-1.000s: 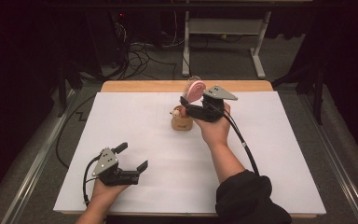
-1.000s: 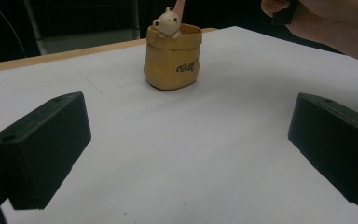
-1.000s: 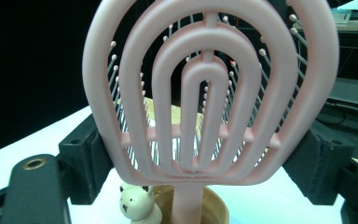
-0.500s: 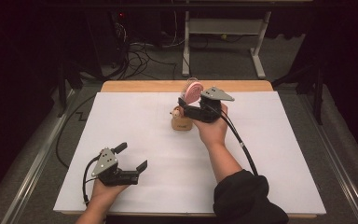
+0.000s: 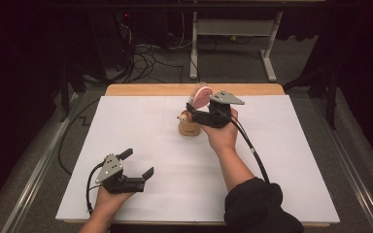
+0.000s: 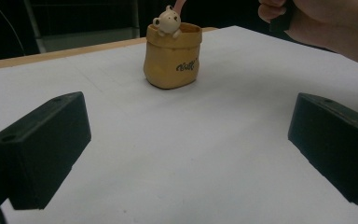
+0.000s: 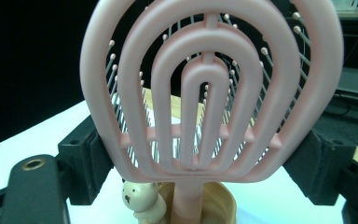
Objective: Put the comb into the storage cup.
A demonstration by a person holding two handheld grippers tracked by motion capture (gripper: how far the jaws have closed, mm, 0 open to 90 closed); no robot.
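I'm seeing one pink hairbrush [image 7: 212, 88], pinched by my right gripper [image 5: 197, 108], standing in one bear-trimmed pot [image 6: 171, 56]; my left gripper [image 5: 136, 164], spread, is idling well before the pot, whose lettering its view reveals.

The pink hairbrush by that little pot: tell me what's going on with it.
A person holds a gripper in each hand at a white-covered table. The right gripper is shut on the head of the pink hairbrush, whose handle stands in the small tan pot with a bear figure on its rim. The left gripper rests open near the table's front edge, holding nothing.
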